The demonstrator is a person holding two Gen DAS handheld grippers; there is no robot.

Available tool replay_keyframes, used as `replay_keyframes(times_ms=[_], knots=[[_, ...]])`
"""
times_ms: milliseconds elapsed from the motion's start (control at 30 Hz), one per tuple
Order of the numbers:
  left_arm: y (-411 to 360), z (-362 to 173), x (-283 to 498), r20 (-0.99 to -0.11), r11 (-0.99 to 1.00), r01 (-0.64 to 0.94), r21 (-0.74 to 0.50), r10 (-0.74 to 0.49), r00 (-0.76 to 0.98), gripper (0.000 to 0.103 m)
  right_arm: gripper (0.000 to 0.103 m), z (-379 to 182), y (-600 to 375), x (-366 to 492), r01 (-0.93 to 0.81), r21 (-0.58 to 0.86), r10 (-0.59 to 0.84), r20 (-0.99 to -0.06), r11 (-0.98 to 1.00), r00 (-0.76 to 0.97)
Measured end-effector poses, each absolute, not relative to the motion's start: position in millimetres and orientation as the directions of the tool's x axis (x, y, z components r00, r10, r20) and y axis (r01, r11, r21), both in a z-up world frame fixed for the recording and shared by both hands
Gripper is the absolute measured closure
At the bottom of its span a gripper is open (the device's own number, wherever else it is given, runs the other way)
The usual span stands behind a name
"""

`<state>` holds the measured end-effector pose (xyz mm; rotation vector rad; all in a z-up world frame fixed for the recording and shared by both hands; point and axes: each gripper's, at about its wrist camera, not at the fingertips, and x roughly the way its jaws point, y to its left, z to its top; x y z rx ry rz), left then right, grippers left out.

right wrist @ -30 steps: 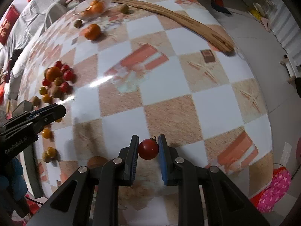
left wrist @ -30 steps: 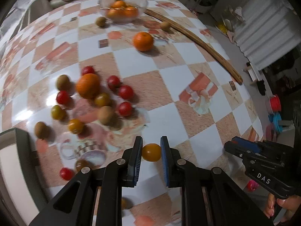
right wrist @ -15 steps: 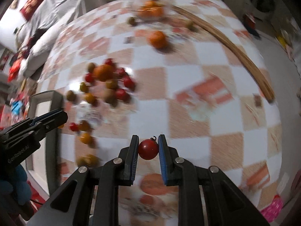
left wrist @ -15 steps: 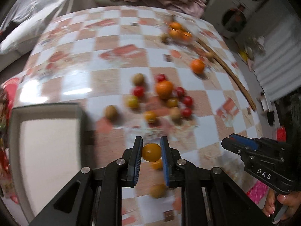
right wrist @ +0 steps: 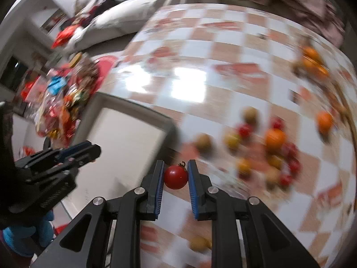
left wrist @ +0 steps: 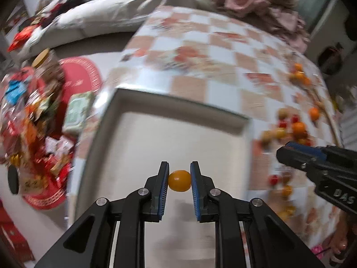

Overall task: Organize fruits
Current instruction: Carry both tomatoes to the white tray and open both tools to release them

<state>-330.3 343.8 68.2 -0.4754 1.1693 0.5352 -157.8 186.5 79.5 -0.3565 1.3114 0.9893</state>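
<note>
Yellow tomato [left wrist: 179,181] pinched in left gripper [left wrist: 179,182], angled steeply over tray [left wrist: 178,109].

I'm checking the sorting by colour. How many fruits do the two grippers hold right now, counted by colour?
Yellow-orange tomato, clamped in the left gripper: 1
Red tomato, clamped in the right gripper: 1
Total: 2

Each gripper [left wrist: 179,184] is made of black arms with round silver screws and blue ribbed pads [left wrist: 164,189]. White letters "DAS" are printed on the right gripper [right wrist: 175,178]. A blue glove [right wrist: 24,234] is worn.
</note>
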Motion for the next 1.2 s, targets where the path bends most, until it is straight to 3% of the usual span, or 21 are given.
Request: replay_keyframes(times_ms=[467,500,533,600,800,867,933,1200], knots=[[368,20,-358,-0.962,0.739,-0.674,0.002,0.186,0.201,0.08,0.08,21,283,-194,-0.848,0.266,0.298,-0.945,0.458,-0.136],[369,19,-357,-0.962,0.739,-0.673,0.008,0.189,0.196,0.073,0.079,18,285,-195,-0.851,0.258,0.29,-0.948,0.457,-0.132],[368,19,-358,-0.961,0.739,-0.674,0.014,0.195,0.194,0.056,0.079,15,285,-196,-0.854,0.252,0.283,-0.95,0.456,-0.129],[369,23,-360,-0.953,0.732,-0.681,0.024,0.222,0.205,0.031,0.079,16,285,-198,-0.861,0.24,0.287,-0.951,0.449,-0.115],[373,22,-363,-0.957,0.732,-0.681,0.019,0.211,0.2,0.031,0.078,17,286,-196,-0.864,0.24,0.284,-0.951,0.443,-0.119],[373,22,-364,-0.958,0.733,-0.68,0.02,0.208,0.196,0.031,0.063,16,288,-195,-0.856,0.259,0.288,-0.948,0.447,-0.136],[372,23,-365,-0.96,0.735,-0.678,0.023,0.207,0.191,0.031,0.029,20,286,-194,-0.849,0.27,0.305,-0.943,0.454,-0.136],[356,30,-365,-0.965,0.76,-0.649,0.037,0.195,0.173,0.031,0.024,53,271,-184,-0.825,0.316,0.394,-0.911,0.469,-0.125]])
